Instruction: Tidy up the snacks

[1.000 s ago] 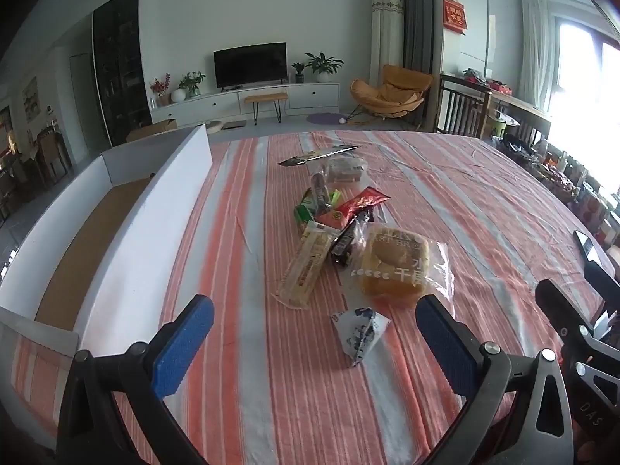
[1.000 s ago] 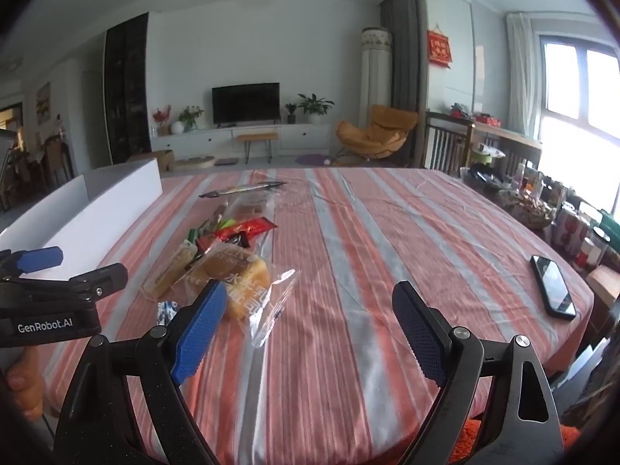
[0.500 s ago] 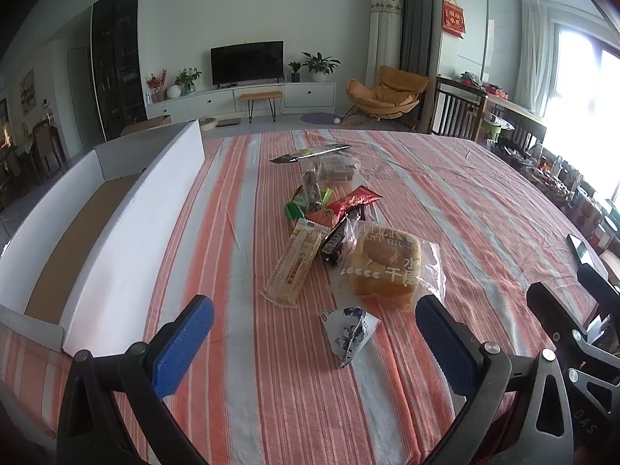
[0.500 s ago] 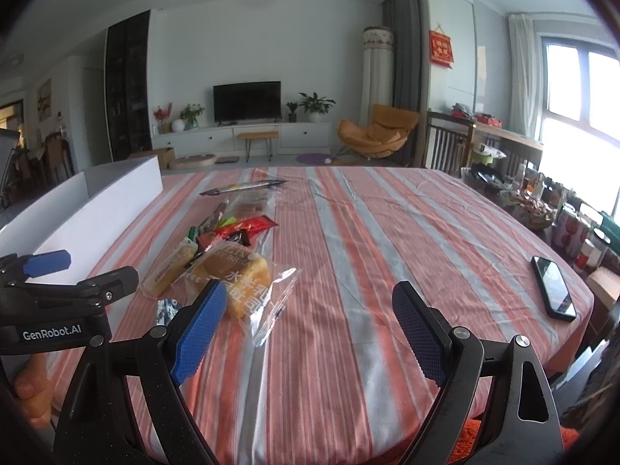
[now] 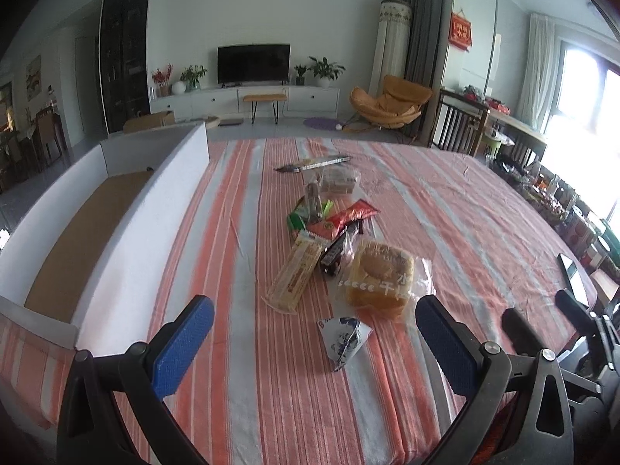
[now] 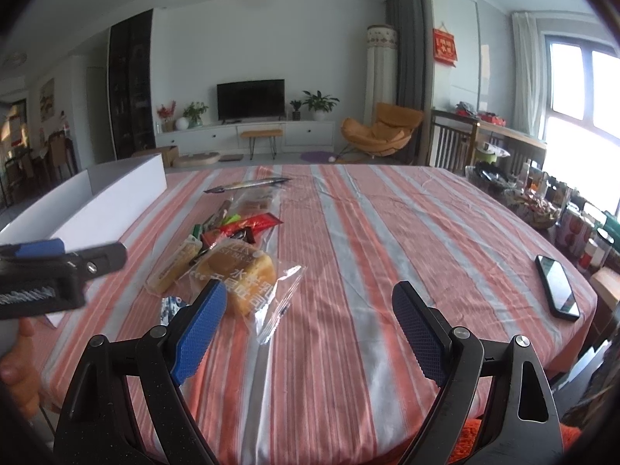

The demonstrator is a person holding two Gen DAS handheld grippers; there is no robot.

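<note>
Left gripper: jaws spread, empty, above the near table edge.
Right gripper: jaws spread, empty.
Snacks: loose pile mid-table on the striped cloth; white box to the left, nothing visible in it.
Nearest item: small blue-white packet, just ahead of the left gripper.
Risk, slip: the bagged bread has slack film (pads may pinch film only).
Risk, drag: overlapping wrappers may shift together.

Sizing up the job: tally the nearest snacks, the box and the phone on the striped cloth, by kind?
Bagged bread: 1
Long cracker pack: 1
Blue-and-white packet: 1
White box: 1
Phone: 1
Total: 5; the pile behind is too jumbled to count.
</note>
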